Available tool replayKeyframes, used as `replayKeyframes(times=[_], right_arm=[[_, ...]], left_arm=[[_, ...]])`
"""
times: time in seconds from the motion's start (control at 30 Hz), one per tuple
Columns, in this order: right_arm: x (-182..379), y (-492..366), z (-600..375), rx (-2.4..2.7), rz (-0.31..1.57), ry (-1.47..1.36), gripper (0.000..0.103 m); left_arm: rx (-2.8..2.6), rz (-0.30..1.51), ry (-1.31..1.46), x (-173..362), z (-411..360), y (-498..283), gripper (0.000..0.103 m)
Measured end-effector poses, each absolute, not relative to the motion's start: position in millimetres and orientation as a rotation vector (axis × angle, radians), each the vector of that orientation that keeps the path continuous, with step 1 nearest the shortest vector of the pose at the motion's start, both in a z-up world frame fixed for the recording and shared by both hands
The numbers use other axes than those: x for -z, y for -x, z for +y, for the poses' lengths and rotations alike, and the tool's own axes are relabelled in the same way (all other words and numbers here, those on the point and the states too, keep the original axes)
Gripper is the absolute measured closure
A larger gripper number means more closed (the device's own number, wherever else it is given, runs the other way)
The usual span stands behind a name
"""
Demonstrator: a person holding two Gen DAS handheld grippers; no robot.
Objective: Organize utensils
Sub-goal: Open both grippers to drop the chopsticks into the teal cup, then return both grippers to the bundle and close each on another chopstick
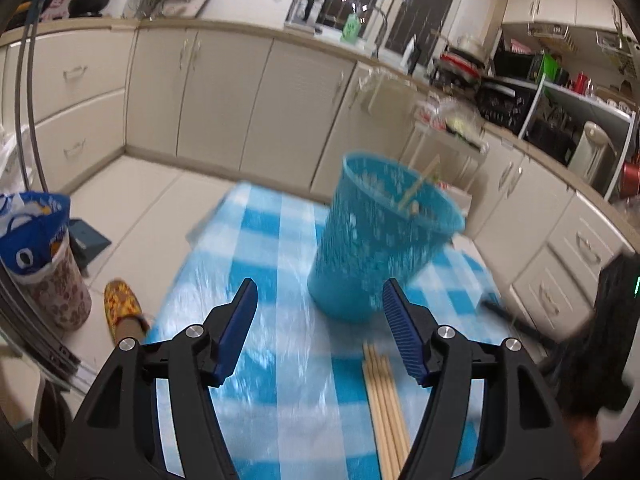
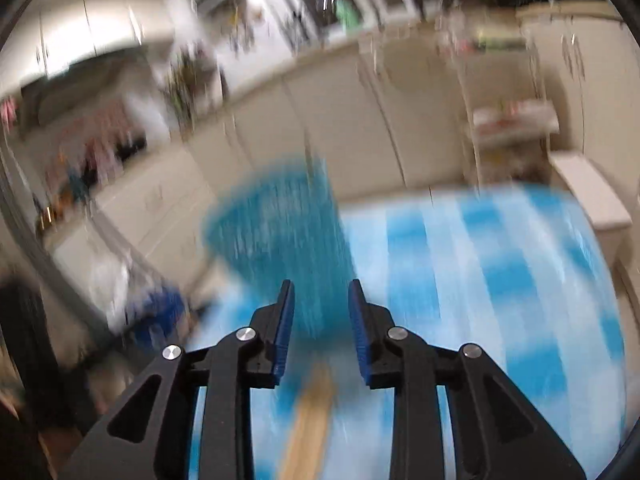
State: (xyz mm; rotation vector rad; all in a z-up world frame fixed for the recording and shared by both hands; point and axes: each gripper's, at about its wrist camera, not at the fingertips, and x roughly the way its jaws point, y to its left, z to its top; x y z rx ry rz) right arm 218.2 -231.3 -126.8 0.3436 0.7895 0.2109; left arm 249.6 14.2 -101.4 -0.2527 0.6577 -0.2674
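A blue plastic holder cup [image 1: 380, 236] stands on the blue-and-white checked tablecloth [image 1: 260, 280], with a wooden chopstick [image 1: 416, 190] leaning inside it. Several wooden chopsticks [image 1: 386, 408] lie flat on the cloth in front of it. My left gripper [image 1: 320, 300] is open and empty, just short of the cup, with the chopsticks under its right finger. The right wrist view is blurred by motion. There my right gripper [image 2: 321, 300] is partly open and empty, above the chopsticks [image 2: 308, 420] and facing the cup [image 2: 288, 240].
Cream kitchen cabinets [image 1: 224, 92] run along the back and right. A patterned bin [image 1: 44, 264] with a blue bag and a yellow slipper [image 1: 122, 306] sit on the floor to the left. The right gripper's dark body [image 1: 600, 340] shows at the right edge.
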Motion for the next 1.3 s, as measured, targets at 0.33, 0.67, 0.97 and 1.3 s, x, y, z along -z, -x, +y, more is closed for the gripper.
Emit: replayKeyframes(times=[0.33, 0.67, 0.97, 1.3], right_arm=[[184, -209, -196, -0.240, 0.977, -0.232, 0.083], [194, -211, -191, -0.238, 1.003, -0.213, 0.083], [193, -213, -174, -0.197, 0.981, -0.006, 0.086], [193, -205, -209, -0.188, 0.990, 0.000, 0.088]], left_arm=[[0.299, 0.783, 0.203, 133, -11, -226, 0.041], [0.285, 0.856, 0.156, 152, -16, -226, 0.039], [0.291, 0.909, 0.109, 165, -29, -232, 0.039], [0.304, 0.992, -0.036, 184, -59, -242, 0.039]])
